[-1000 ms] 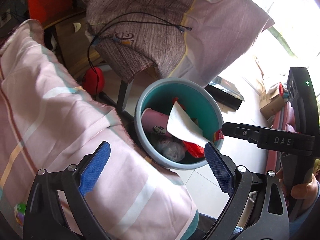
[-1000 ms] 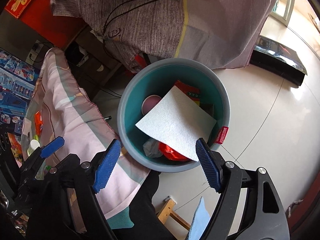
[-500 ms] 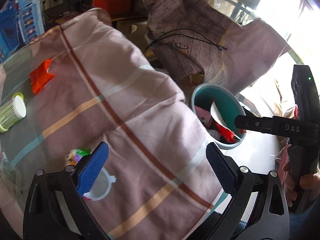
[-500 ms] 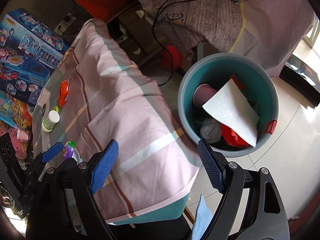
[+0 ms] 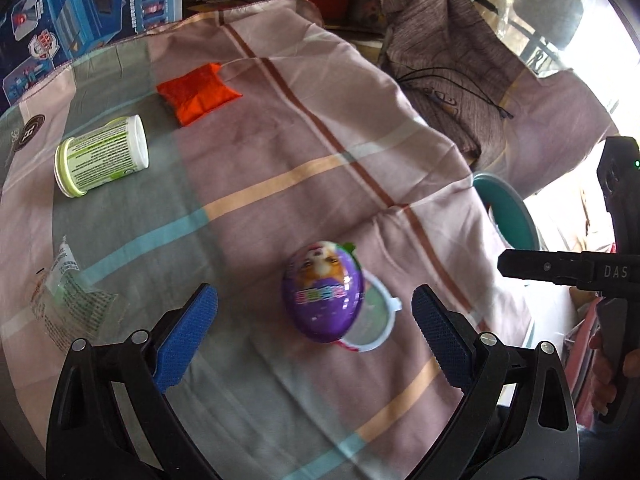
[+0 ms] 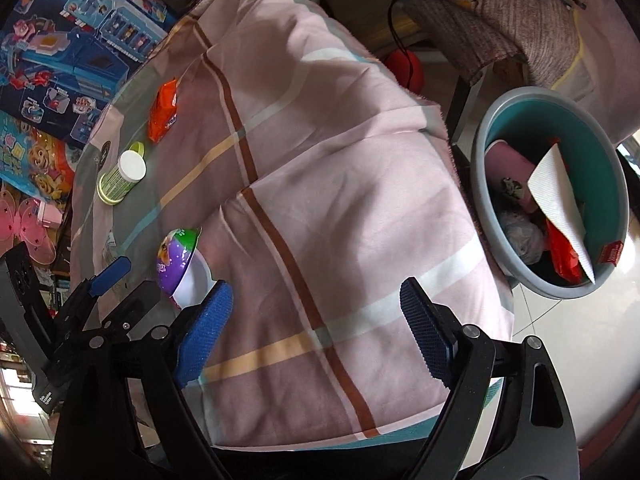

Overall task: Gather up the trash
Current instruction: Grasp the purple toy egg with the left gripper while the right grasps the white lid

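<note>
Far left, clear wrapper: A crumpled transparent wrapper [image 5: 66, 294] lies flat on the striped tablecloth [image 5: 280, 168], near the table's left edge and not yet collected.

Green tub: A small green-labelled tub [image 5: 102, 155] with a white lid lies on its side on the cloth, well apart from both grippers.

Orange packet: An orange snack packet [image 5: 198, 92] rests farther back on the cloth, beyond the tub, untouched.

Left gripper: The left gripper [image 5: 316, 330] hangs over the table, its blue-padded jaws spread wide and holding nothing; it looks lined up on the item directly beneath it.

Purple egg: A purple plastic toy egg [image 5: 323, 290], tipped against its white half-shell, sits on the cloth between the left gripper's open pads without touching either.

Right gripper: The right gripper [image 6: 316, 330] is over bare cloth nearer the table's right edge, its jaws opening with nothing between them.

Bin: The teal waste bin [image 6: 486, 136] stands on the floor just beside the table's right side, already holding a white paper towel [image 6: 558, 202], a pink cup [image 6: 508, 162], red wrappers and other crumpled litter.

Progress: By the look of it, roughly half done. Several pieces are binned; four remain on the table, with the egg the likely next pick.
</note>
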Demonstrator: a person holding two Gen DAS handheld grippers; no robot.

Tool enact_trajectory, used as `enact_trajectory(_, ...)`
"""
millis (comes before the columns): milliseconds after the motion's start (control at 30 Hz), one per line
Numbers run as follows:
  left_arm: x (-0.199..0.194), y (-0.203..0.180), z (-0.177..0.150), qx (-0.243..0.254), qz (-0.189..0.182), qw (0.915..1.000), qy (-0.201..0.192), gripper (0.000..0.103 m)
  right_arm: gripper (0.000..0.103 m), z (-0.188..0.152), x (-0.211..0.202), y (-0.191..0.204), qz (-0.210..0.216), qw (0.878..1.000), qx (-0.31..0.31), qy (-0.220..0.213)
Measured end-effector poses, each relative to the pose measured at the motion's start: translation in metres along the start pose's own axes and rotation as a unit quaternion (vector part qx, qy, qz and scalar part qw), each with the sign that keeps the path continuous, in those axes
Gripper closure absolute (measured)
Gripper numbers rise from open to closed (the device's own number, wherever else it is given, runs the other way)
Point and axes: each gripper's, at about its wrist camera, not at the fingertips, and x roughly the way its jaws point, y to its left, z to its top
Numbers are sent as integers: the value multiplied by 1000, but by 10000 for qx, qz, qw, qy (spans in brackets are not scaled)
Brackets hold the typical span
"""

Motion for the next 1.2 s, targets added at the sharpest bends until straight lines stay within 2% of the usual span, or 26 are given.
enact_trajectory(133,5,5,0,101,-11,9999,63,6,21,4,9,8,-2,10000,-30,95)
enact_trajectory(200,9,5,2,153,-29,9998,95,10,21,5,11,10,10,9999,-37,127)
enact_trajectory(333,20,2,7,271,-140,9991,282,25,21,7,15,9,12,9998,-33,181)
enact_trajectory(500,33,-3,9,336,-224,9982,441,29,21,11,19,6,5,9998,16,209)
enact_trajectory(533,36,-4,9,339,-249,9980,466,36,21,11,19,5,2,9998,21,212)
enact_trajectory(567,37,-4,9,333,-283,9979,488,49,21,11,20,4,-5,9998,28,220)
enact_trajectory(600,39,-5,9,325,-316,9977,512,52,21,12,21,4,-10,9997,30,227)
enact_trajectory(833,19,2,8,236,-403,9987,190,52,21,11,24,13,11,9997,-6,249)
enact_trajectory(967,-1,21,3,84,-299,9995,-17,52,21,9,30,28,172,9993,-106,319)
enact_trajectory(1100,-11,42,-10,-41,-247,9997,-11,52,21,3,43,50,240,9983,-335,422)
enact_trajectory(1200,-14,55,-19,-146,-287,9995,10,52,29,2,49,68,123,9973,-608,380)
